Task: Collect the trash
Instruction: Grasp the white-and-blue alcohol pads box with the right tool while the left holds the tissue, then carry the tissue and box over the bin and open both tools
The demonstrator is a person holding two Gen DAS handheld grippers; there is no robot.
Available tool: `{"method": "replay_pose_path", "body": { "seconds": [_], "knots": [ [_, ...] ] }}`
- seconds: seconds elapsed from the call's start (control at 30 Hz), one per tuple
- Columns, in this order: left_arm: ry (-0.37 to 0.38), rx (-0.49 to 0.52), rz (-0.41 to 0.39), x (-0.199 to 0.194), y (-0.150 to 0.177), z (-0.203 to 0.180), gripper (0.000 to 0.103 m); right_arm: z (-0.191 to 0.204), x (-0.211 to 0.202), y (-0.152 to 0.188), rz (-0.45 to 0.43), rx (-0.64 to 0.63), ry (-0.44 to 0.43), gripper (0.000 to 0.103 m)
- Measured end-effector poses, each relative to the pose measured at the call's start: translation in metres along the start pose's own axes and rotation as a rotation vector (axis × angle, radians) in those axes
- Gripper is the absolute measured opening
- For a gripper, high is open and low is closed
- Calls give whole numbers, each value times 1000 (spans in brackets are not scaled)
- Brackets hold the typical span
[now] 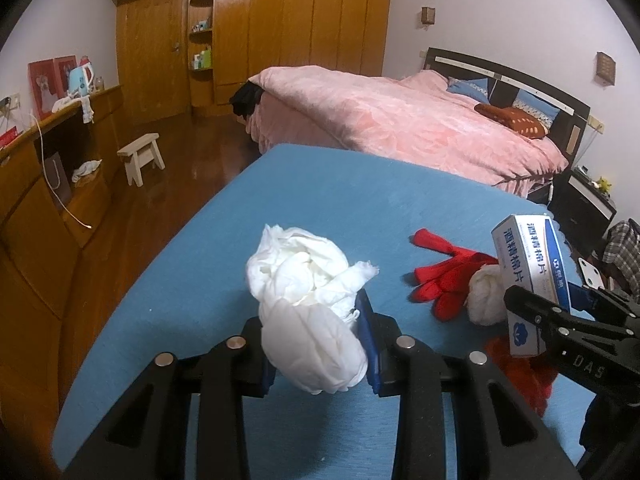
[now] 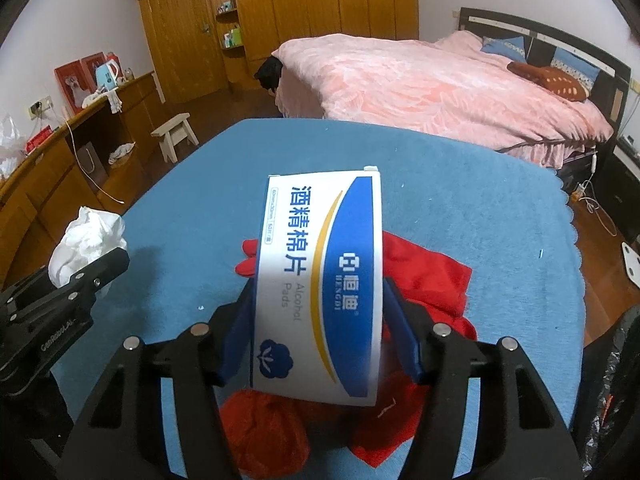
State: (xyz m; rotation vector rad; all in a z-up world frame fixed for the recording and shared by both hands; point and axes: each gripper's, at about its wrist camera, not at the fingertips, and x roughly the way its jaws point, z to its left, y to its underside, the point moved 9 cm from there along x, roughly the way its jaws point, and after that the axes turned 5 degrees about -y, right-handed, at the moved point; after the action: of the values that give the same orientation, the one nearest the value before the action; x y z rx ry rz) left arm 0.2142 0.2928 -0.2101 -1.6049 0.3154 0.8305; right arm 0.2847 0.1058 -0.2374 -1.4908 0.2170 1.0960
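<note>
Step in hand: both pieces of trash are gripped and raised off the blue surface (image 2: 500,216); I'd judge pick-up done, disposal not.
Left tool (image 1: 320,344): clamped narrow on the crumpled white tissue (image 1: 308,300), which bulges up between its pads.
Right tool (image 2: 320,332): pads pressed on both sides of the alcohol pad box (image 2: 320,280), tilted upright above the red gloves (image 2: 424,276).
Next move: probably carry both to a bin; none clearly shows.
</note>
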Motion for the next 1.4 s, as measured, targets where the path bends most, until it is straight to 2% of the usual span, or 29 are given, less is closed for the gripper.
{"method": "replay_pose_path", "body": {
  "seconds": [0.63,1.4],
  "knots": [
    [33,22,-25,-21,-8,-38,34,-29,-44,6,-31,84,-9,59],
    [143,93,-75,-82,1,-134,34,-84,-141,48,-80,136,34,59]
  ]
}}
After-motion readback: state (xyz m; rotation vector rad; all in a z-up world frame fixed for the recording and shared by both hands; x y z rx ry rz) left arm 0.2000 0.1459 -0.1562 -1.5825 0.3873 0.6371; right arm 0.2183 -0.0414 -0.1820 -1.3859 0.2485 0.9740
